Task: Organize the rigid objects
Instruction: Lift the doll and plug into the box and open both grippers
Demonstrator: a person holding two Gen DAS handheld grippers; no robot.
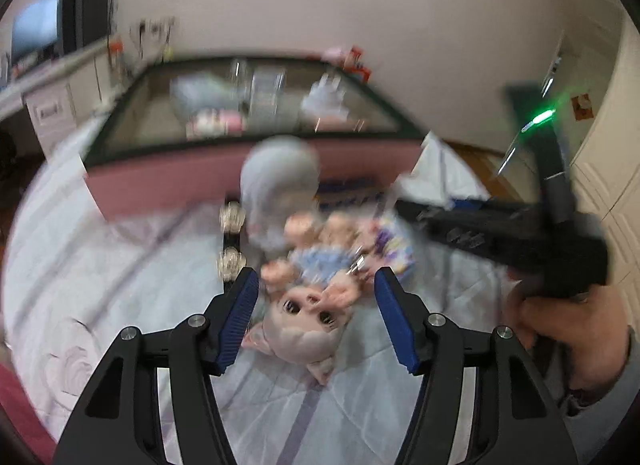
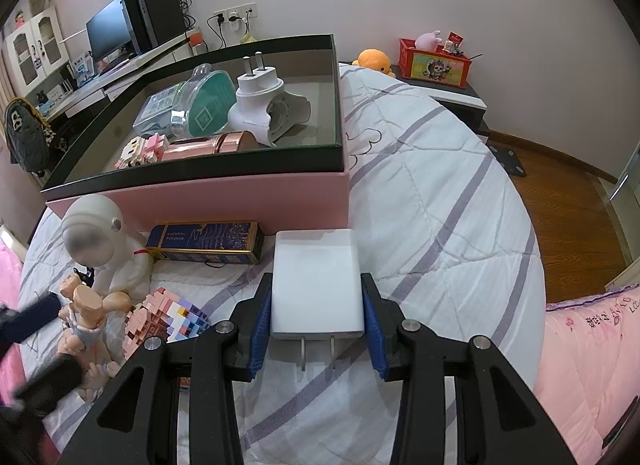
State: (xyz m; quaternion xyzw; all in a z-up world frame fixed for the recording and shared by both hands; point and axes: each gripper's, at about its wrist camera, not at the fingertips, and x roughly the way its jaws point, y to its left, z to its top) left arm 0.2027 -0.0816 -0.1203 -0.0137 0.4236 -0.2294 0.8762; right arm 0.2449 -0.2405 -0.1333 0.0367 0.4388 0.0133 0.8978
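Observation:
A doll [image 1: 308,305] in a blue dress lies on the striped quilt [image 1: 340,405], head toward the camera. My left gripper [image 1: 316,289] is open, with its blue pads [image 1: 240,305] on either side of the doll's head and a gap on each side. This view is blurred. In the right wrist view the doll [image 2: 90,317] lies at the left, with the left gripper [image 2: 70,333] dark and blurred around it. My right gripper [image 2: 316,279] is shut on a white charger [image 2: 316,265], whose prongs point toward the camera, above the quilt.
A pink box [image 2: 240,201] with a dark rim holds a white plug adapter [image 2: 260,105], clear cases and a rose-gold tin [image 2: 208,145]. In front of it are an astronaut figure [image 2: 100,241], a dark blue box [image 2: 204,241] and a pixel-block toy [image 2: 168,317]. A pink quilt [image 2: 592,345] lies at the right.

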